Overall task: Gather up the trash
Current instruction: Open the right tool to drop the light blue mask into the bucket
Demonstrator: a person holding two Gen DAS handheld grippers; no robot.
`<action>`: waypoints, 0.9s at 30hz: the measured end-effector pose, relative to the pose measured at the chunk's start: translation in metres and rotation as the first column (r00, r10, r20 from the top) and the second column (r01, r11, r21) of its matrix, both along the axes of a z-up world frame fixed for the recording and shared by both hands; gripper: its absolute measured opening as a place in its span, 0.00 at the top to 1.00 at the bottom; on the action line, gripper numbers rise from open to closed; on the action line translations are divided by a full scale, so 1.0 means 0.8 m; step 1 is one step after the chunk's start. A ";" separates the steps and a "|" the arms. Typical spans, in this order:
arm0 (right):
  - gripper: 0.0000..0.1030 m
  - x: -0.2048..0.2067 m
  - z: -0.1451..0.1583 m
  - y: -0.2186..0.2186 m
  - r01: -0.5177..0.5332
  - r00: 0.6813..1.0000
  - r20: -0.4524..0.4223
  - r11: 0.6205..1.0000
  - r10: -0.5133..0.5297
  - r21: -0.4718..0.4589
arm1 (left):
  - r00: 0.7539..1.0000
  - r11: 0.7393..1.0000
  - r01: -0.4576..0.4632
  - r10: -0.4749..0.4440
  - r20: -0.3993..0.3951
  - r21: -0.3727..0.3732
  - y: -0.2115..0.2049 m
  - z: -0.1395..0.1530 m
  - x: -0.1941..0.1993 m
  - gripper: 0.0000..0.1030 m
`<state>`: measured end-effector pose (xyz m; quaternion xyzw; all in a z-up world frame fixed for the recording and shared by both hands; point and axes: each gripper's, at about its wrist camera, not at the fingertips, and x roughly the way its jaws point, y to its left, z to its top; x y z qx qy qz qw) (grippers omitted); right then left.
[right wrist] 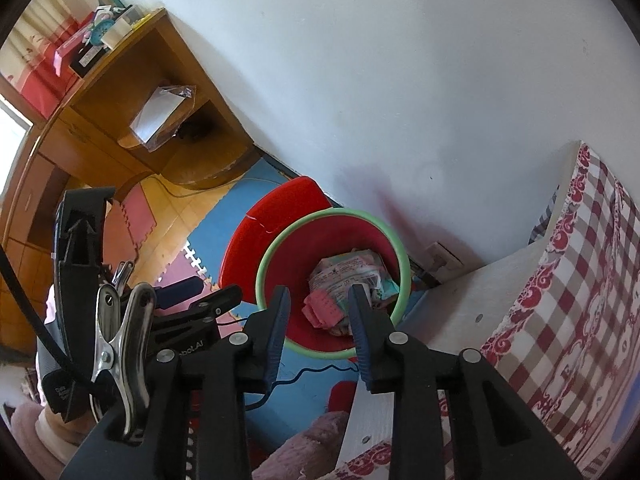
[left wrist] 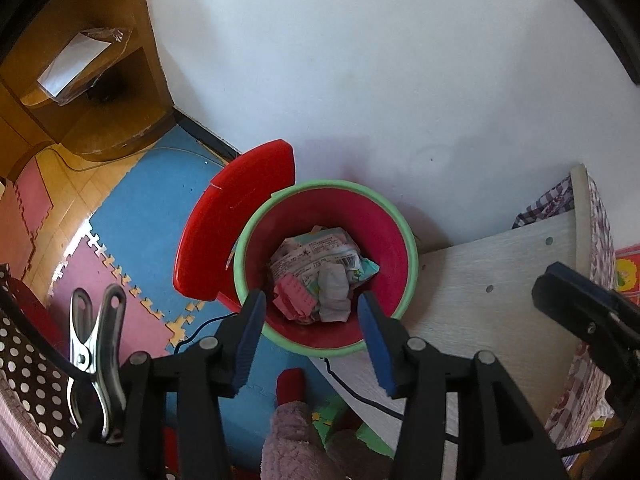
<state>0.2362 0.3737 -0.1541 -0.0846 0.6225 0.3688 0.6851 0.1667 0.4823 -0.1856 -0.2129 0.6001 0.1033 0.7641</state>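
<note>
From where I sit, both tools hang above the bin with nothing between their fingers: my left tool (left wrist: 312, 332) has its blue-padded jaws spread wide and empty, and my right tool (right wrist: 318, 326) is likewise parted and holding nothing. I judge the collecting well along, perhaps at the close of a drop, since the trash (left wrist: 316, 276) already lies in the bottom of the red bin (left wrist: 394, 236) with the green rim: a crumpled printed wrapper with a barcode, a pink ridged scrap (left wrist: 294, 294) and a pale grey wad (left wrist: 334, 290) on top of it. The heap sits just beyond and below the left tool's tips, framed between them; in the right wrist view the same heap (right wrist: 348, 280) shows between that tool's fingers too, apart from both pads. The bin's red lid (left wrist: 228, 224) stands tipped open on the far left side, against the white wall (left wrist: 380, 60). I see no loose rubbish on the foam floor mats (left wrist: 160, 184) or on the pale board (left wrist: 500, 280) beside the bin, so what remains I cannot tell from here; perhaps closing the lid.
</note>
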 end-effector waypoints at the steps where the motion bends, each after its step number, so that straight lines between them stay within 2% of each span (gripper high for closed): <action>1: 0.70 0.000 0.001 -0.001 0.004 1.000 -0.003 1.000 -0.004 0.002 | 1.000 1.000 0.002 -0.002 0.002 0.001 0.000 0.002 -0.001 0.51; 12: 0.70 -0.022 0.035 -0.018 0.013 1.000 -0.021 0.999 -0.013 0.043 | 1.000 1.000 -0.020 0.020 0.013 0.010 -0.001 0.033 -0.027 0.51; 20: 0.70 -0.049 0.067 -0.047 0.043 0.999 -0.013 0.995 -0.042 0.089 | 0.998 0.998 -0.054 0.053 0.045 0.036 -0.007 0.078 -0.063 0.51; 27: 0.70 -0.080 0.095 -0.079 0.040 0.999 -0.023 0.988 -0.036 0.153 | 0.996 0.993 -0.071 0.065 0.067 0.089 -0.019 0.118 -0.101 0.51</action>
